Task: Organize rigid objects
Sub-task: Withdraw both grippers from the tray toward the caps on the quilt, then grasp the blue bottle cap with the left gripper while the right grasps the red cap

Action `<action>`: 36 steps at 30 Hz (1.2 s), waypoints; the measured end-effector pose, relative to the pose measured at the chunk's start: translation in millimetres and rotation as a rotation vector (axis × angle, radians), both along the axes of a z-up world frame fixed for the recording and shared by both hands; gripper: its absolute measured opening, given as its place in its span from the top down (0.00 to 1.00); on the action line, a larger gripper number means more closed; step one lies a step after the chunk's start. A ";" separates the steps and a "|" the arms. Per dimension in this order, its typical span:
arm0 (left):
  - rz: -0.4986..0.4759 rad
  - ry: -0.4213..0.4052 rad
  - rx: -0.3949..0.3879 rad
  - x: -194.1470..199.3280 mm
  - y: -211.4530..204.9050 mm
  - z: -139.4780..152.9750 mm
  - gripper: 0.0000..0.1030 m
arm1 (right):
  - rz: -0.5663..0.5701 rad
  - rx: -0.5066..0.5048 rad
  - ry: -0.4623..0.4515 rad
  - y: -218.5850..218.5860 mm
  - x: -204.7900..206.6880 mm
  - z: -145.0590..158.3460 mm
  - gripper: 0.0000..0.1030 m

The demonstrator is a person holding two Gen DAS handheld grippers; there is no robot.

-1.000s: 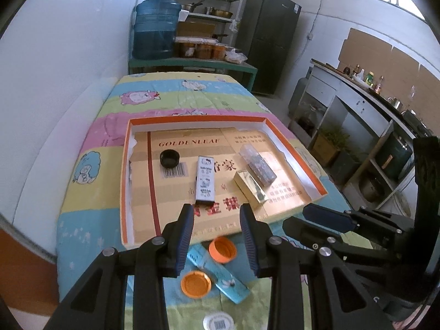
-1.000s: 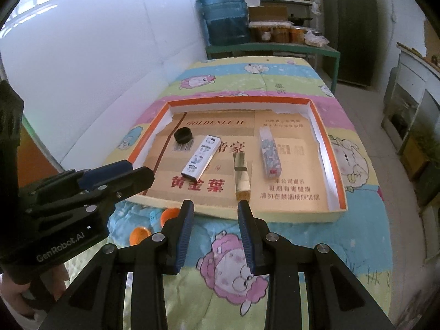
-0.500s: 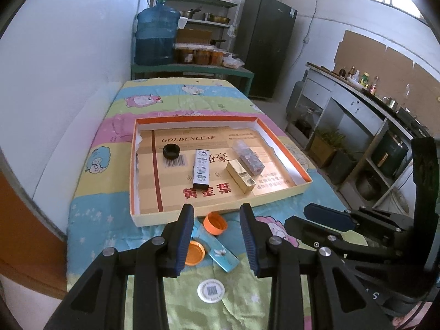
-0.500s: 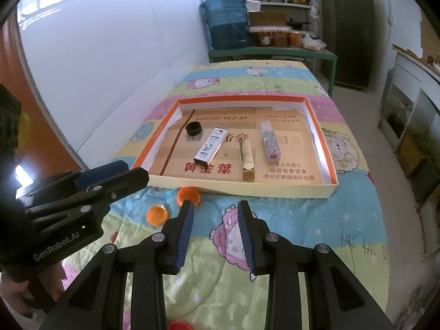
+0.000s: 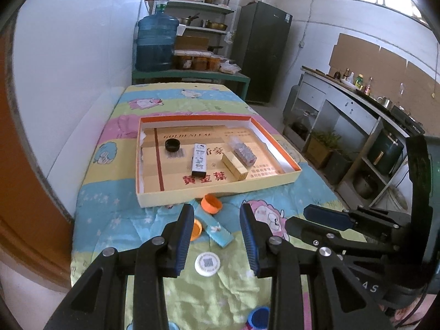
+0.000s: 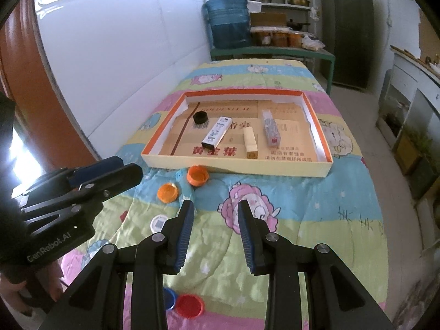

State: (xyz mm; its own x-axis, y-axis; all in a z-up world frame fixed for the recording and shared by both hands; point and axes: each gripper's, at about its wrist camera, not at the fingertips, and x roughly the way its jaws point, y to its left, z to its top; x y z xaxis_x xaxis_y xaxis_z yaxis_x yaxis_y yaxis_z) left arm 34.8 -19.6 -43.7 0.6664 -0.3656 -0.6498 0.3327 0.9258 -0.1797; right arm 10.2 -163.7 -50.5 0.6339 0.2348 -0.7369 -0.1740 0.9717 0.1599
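Note:
An orange-rimmed cardboard tray (image 5: 220, 188) (image 6: 236, 166) lies on the bed. It holds a black cap (image 5: 172, 145), a white-and-black box (image 5: 200, 160), a gold box (image 5: 234, 166) and a clear packet (image 5: 243, 151). In front of the tray lie two orange caps (image 5: 211, 204) (image 6: 167, 192), a light blue flat box (image 5: 214, 227) and a white round disc (image 5: 208, 264). My left gripper (image 5: 217, 236) is open and empty above the blue box. My right gripper (image 6: 216, 233) is open and empty over the bedspread.
A blue cap (image 6: 168, 298) and a red cap (image 6: 189, 305) lie near the bed's front edge. A white wall runs along the left. A water jug (image 5: 155, 45) and shelves stand beyond the bed. Cabinets line the right side.
Both grippers have drawn back and up from the tray, so more of the bedspread, the white disc and the blue and red caps have come into view. Both stay open.

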 end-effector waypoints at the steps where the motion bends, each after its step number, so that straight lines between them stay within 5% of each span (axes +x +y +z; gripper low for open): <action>1: 0.003 0.001 -0.002 -1.9 1.8 -0.5 0.66 | 0.000 -0.001 0.000 0.2 -3.7 0.0 0.67; 21: -0.043 0.041 -0.038 -43.8 19.3 -36.6 0.66 | 0.036 -0.027 0.053 2.2 -52.4 -34.5 0.67; 36: -0.165 0.041 -0.050 -83.5 10.9 -66.8 0.66 | 0.201 -0.118 0.043 27.6 -96.8 -62.8 0.62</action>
State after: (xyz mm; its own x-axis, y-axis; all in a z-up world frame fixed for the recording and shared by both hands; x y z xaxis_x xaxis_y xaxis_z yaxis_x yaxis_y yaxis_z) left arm -48.6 -8.6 -110.5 0.5681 -0.5001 -0.6536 0.4708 0.8489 -0.2402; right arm -86.6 -136.1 -113.3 0.5505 0.2640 -0.7920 -0.3614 0.9305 0.0590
